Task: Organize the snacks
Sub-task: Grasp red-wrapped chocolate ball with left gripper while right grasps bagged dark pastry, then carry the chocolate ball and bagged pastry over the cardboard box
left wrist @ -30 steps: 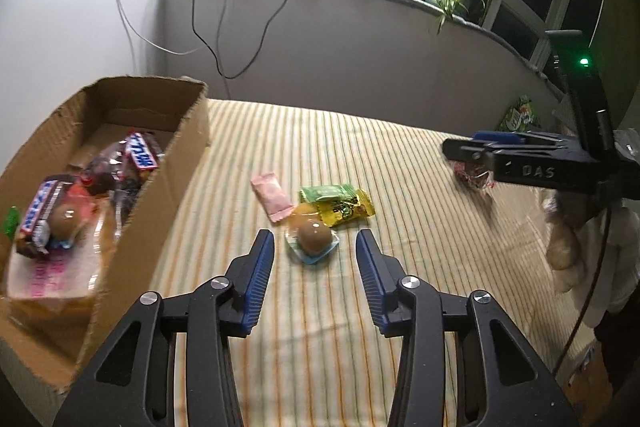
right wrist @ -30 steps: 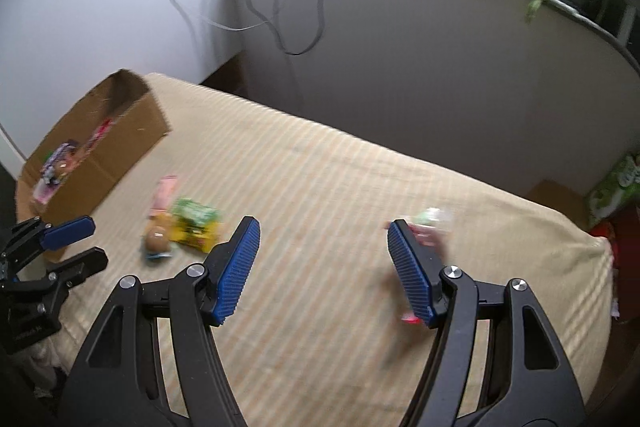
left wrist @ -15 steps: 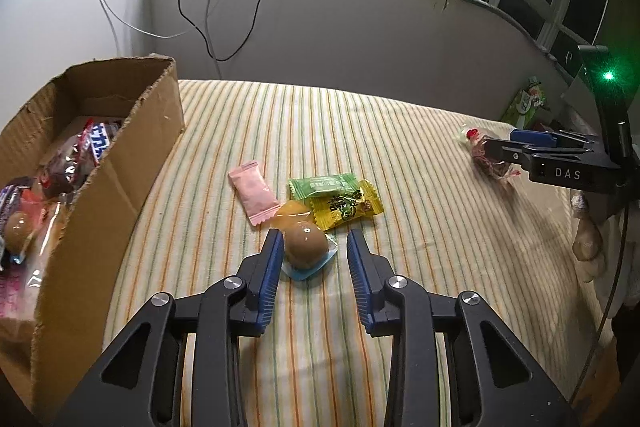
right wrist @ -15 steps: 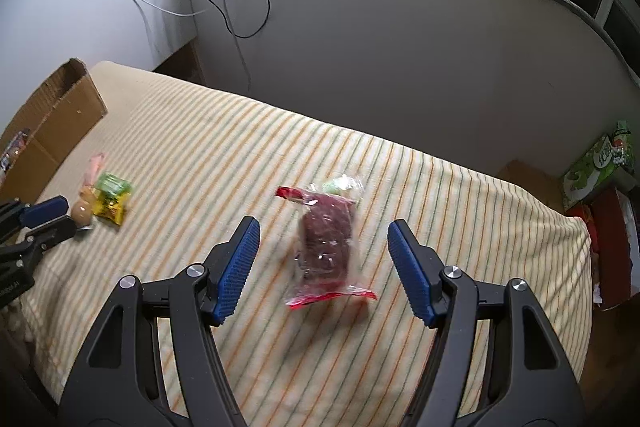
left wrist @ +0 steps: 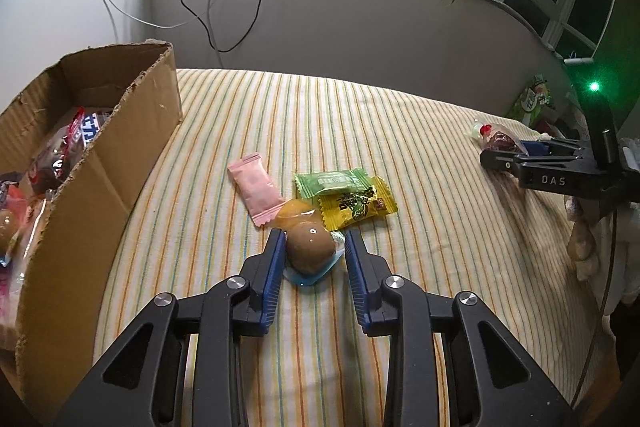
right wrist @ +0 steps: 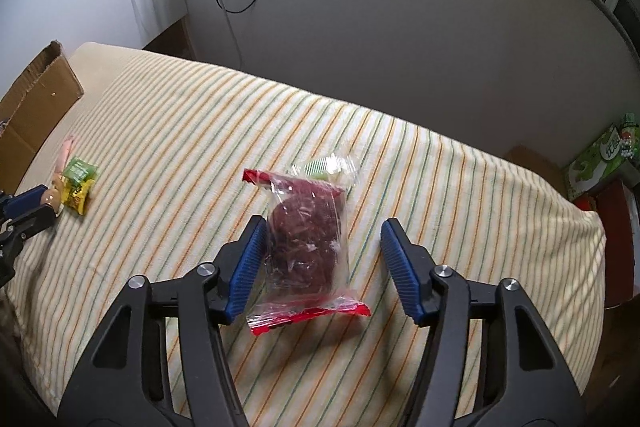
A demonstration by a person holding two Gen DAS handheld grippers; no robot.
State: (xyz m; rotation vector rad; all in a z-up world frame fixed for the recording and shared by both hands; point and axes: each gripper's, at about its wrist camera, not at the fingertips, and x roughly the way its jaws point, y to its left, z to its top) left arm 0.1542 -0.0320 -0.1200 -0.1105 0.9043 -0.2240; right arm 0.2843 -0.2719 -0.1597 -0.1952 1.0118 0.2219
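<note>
A brown egg-shaped snack in a blue cup (left wrist: 311,249) lies on the striped cloth between the blue pads of my left gripper (left wrist: 313,233). The jaws are closing, with a thin gap still showing on the right side. Just behind it lie an orange jelly (left wrist: 298,213), a pink packet (left wrist: 256,193), a green packet (left wrist: 332,181) and a yellow packet (left wrist: 356,207). My right gripper (right wrist: 324,223) straddles a clear packet of dark red snack (right wrist: 306,251). Its jaws are closing; the left pad is at the wrapper's edge and the right pad stands apart.
An open cardboard box (left wrist: 120,131) holding several wrapped snacks stands at the left end of the table. A small clear packet with a green piece (right wrist: 324,167) lies behind the red one. A green carton (right wrist: 604,159) sits on the floor past the table's right edge. Cables hang down the wall.
My left gripper came forward and down over the brown egg snack and its jaws narrowed around it. My right gripper swung onto the dark red packet, sank toward it and started narrowing.
</note>
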